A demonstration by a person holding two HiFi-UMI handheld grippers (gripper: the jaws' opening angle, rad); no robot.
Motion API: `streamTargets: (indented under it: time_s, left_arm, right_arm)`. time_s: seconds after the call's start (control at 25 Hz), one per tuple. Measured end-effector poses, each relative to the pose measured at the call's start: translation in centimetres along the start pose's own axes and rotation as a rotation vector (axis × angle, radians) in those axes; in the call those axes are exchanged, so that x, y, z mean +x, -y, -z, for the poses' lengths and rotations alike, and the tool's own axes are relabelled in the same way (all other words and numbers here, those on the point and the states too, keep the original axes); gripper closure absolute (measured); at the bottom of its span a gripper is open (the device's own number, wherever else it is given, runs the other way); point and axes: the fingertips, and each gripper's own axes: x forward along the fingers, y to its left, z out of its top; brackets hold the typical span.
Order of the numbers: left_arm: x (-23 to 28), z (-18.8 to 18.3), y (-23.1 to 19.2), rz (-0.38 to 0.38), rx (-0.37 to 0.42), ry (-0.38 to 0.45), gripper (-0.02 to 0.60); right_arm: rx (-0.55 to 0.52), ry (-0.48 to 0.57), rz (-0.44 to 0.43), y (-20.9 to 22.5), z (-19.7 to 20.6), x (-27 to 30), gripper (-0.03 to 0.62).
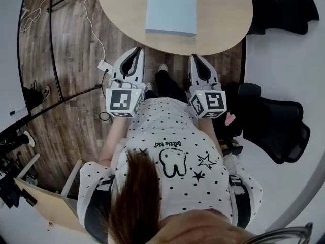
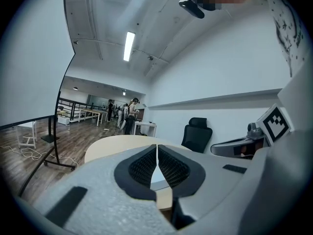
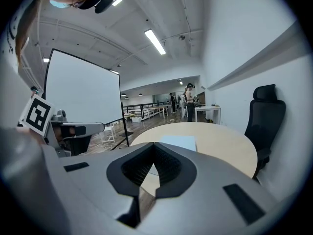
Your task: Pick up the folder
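1. Pale-blue folder lies flat on the tabletop, at 12 o'clock, untouched.
2. Left gripper and right gripper: fingers pressed together, empty, short of the tabletop edge, likely pending approach.

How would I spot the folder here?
Find the round, pale wooden table ahead of the person. The folder lies flat near its front edge. It is a light blue rectangle, the only thing seen on the tabletop.
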Motion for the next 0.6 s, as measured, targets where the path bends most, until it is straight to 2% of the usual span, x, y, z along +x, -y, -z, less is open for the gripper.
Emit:
streamTargets:
  time_s: [0.24, 0.4, 0.6]
  left_arm:
    - [3.6, -0.3, 1.1, -0.018, -0.006, 0.0, 0.558]
    - [5.8, -0.6, 1.2, -0.058, -0.043, -0.006, 0.558]
    - [8.5, -0.9, 1.4, -0.103, -0.048, -0.005, 0.558]
  right_arm:
    - [0.01, 0.009, -0.016, 3.8, -0.8, 1.6, 0.589]
    - [0.011, 0.012, -0.039, 5.9, -1.5, 3.0, 0.589]
    - [0.02, 0.018, -0.068, 8.8, -2.3, 4.5, 0.589]
